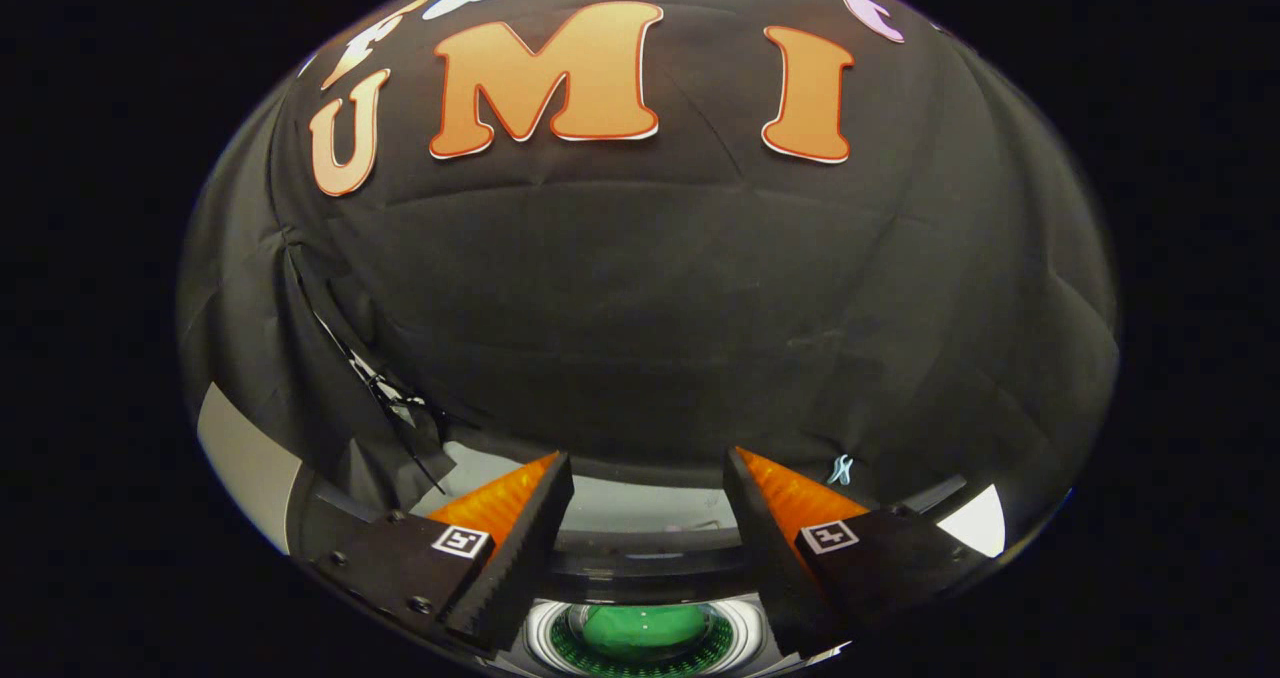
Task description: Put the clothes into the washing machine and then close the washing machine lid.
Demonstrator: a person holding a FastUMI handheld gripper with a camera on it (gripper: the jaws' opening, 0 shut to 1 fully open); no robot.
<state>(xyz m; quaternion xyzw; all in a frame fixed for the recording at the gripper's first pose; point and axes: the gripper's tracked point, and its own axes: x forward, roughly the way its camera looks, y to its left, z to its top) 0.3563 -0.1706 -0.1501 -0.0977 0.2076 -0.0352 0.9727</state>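
My gripper [648,468] is open, its two fingers spread wide with nothing between them, held high and pointing at the black booth wall. Below and between the fingers sits the washing machine [640,558], seen from above. Its round drum opening [640,638] has a pale ring around it. Inside the drum lies a green garment [640,626]. A dark panel of the machine, possibly the raised lid, runs across just beyond the opening; I cannot tell its position for sure.
The black cloth wall [650,288] stands close behind the machine. A pale surface [245,458] shows to the left of the fingers and a white patch [978,520] to the right. A dark cable [395,408] hangs along a fold in the cloth on the left.
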